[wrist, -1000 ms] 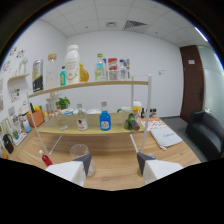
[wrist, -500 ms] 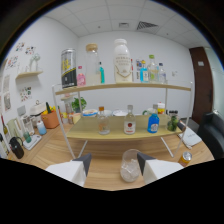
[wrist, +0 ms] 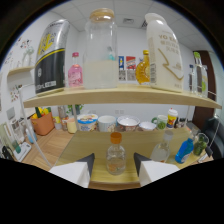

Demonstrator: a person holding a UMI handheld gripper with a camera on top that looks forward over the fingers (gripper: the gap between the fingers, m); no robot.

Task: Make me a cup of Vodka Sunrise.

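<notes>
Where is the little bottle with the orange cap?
The small bottle stands on the lower shelf, between the open gripper fingers, in front of the row of cups.

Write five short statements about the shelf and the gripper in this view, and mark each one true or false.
1. A small clear bottle with an orange cap stands between the gripper jaws. True.
2. The jaws are clamped on that bottle. False: they are open, with a gap at each side.
3. The large clear jar with a lid stands on the upper shelf. True.
4. The blue bottle stands on the upper shelf. False: it is lower down, beside the jaws.
5. A row of tubs and bowls lines the lower level. True.
</notes>
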